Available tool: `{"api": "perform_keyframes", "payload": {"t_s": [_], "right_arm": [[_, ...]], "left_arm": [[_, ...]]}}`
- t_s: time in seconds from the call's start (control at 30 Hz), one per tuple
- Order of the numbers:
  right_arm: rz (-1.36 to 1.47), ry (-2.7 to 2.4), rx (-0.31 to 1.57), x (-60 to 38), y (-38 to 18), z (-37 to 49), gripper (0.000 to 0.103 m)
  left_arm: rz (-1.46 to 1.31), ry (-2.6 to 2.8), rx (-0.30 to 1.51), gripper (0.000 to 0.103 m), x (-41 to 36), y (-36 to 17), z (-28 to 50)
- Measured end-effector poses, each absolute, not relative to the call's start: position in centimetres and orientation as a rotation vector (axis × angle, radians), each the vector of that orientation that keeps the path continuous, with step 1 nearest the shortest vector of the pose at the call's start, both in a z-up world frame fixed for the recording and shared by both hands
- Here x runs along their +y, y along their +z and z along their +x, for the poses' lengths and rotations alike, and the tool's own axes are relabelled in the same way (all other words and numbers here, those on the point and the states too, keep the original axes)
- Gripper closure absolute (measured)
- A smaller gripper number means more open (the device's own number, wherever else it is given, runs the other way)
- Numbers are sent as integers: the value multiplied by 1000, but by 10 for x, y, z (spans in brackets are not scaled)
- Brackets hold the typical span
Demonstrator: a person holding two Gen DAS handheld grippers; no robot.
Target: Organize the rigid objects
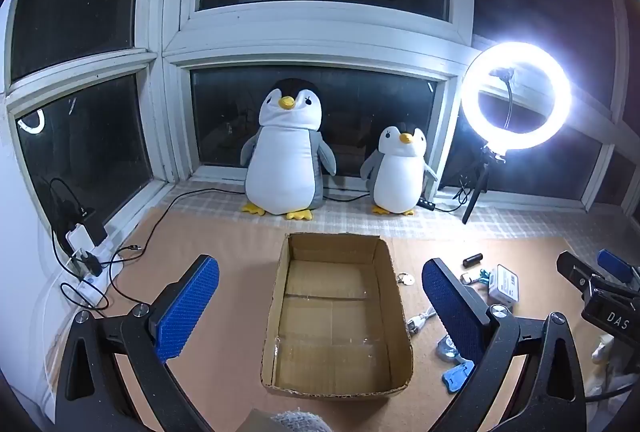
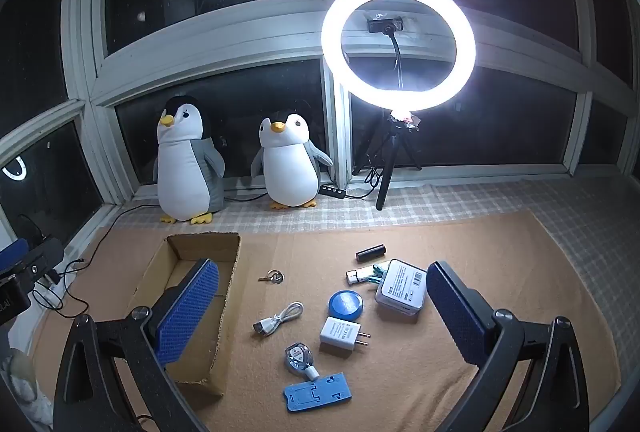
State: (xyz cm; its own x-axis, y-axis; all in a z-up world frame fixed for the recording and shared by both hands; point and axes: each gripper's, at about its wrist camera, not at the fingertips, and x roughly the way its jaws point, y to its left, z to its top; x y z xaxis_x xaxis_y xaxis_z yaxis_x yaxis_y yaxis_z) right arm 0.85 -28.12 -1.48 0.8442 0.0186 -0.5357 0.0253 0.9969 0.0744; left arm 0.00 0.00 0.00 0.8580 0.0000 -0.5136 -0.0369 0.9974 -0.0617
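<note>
An open cardboard box (image 1: 400,316) lies empty on the tan mat, right in front of my left gripper (image 1: 320,312), which is open and holds nothing. My right gripper (image 2: 322,312) is open too, hovering over a scatter of small items: a white wall charger (image 2: 340,335), a blue round disc (image 2: 345,305), a white cable (image 2: 278,320), a key on a ring (image 2: 272,277), a black cylinder (image 2: 371,253), a white boxed item (image 2: 401,286), a blue phone stand (image 2: 317,397) and a small clear tape dispenser (image 2: 298,358). The box (image 2: 224,332) sits left of them.
Two plush penguins (image 1: 286,152) (image 1: 400,170) stand on the checked sill by the dark window. A lit ring light (image 2: 398,44) on a tripod stands at the right. A power strip with cables (image 1: 86,260) lies along the left wall. The right gripper's body (image 1: 600,288) shows at the right edge.
</note>
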Motion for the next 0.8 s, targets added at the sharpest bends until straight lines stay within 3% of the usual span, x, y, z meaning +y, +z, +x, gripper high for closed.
{"api": "perform_keyframes", "payload": {"t_s": [0.8], "right_arm": [[79,-5,579,-282,-16,12,0]], "left_arm": [[-64,24,544,0,1,-4,1]]}}
